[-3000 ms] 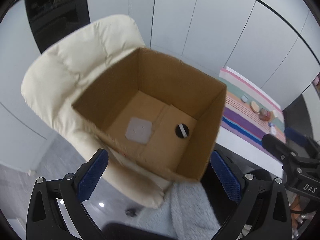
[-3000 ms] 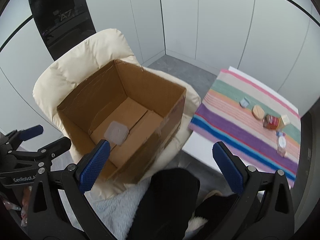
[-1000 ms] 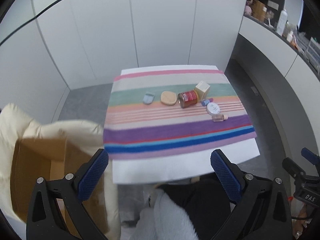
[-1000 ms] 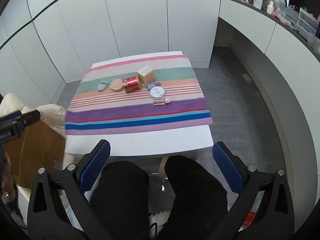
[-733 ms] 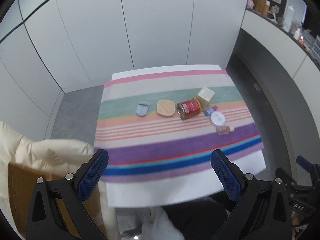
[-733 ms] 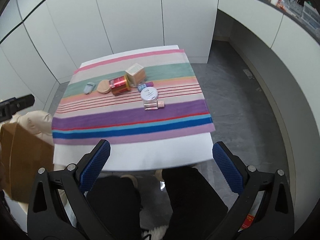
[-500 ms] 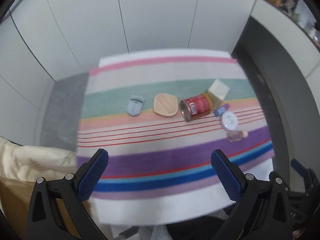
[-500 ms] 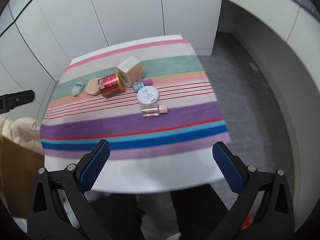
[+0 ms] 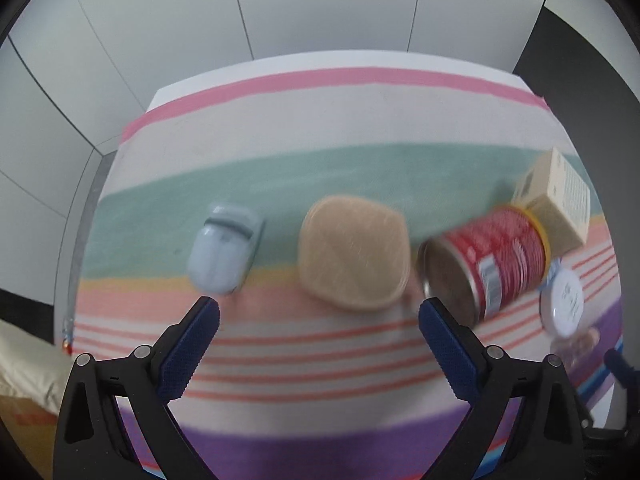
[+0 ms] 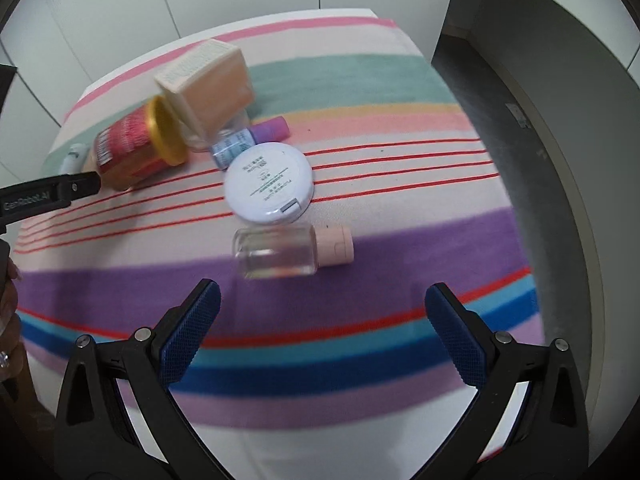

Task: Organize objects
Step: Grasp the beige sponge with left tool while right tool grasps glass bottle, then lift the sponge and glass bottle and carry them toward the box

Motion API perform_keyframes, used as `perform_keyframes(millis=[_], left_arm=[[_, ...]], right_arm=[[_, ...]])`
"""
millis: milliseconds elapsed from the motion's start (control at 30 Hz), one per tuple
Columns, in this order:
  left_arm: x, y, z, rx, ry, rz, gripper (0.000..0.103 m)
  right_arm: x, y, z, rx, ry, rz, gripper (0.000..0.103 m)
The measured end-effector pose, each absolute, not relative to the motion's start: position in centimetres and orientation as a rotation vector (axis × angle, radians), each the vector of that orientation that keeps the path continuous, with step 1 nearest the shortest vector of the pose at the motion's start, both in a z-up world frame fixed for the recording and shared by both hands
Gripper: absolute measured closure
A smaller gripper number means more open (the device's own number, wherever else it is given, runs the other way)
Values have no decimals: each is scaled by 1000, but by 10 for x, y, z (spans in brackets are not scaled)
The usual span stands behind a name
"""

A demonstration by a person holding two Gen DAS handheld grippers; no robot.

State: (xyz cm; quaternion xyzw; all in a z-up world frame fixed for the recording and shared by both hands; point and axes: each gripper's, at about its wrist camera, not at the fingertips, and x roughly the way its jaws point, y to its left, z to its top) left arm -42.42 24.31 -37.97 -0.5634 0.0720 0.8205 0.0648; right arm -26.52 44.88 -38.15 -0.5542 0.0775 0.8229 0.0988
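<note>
Striped cloth (image 10: 400,240) on white table (image 10: 224,432), white wall panels (image 9: 320,4), grey floor (image 10: 560,120), both tools (image 9: 318,312) (image 10: 322,296) spread apart, empty.

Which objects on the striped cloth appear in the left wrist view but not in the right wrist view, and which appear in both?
Only the left wrist view shows the tan rounded pad; the right wrist view shows no sign of it. Only the right wrist view shows the small purple-capped tube and gives a clear look at the clear bottle with a pink cap. Both share the red-labelled jar lying on its side, the cream cardboard box, the round white compact, the pale blue plastic tool and the striped cloth. Each view's own tongs are open and empty.
</note>
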Motion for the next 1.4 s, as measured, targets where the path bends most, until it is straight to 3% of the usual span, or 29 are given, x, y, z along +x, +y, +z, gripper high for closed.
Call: perform_keyframes(millis=[233,267,333,367,400,533,1400], left_arm=[[-449,259,-394,-1655,290,2587,6],[-448,261,-394,-1638,316,2610,10],[-445,264,-391,-1592,248,2565,48],[-445,266,-391,-1602,249,2551,48],[-444,269,-390,-1605,288,2565,49],[-440,276,-389,-1592,327,2557,62],[-404,245,-323,-1570,275,2544,64]], right_arm=[[-282,445,-400,-1581,167,2470,1],[-282,445,-399,-1573,174,2481,3],[-279,443,-395,-1544,157,2508,26],[-278,442,-392,-1535,146,2520,36],[-277,441,-391,-1529,132,2523,39],[-276,440,-391,-1520,130,2530,39],[-264,421,-356,-1501,96,2584,39]])
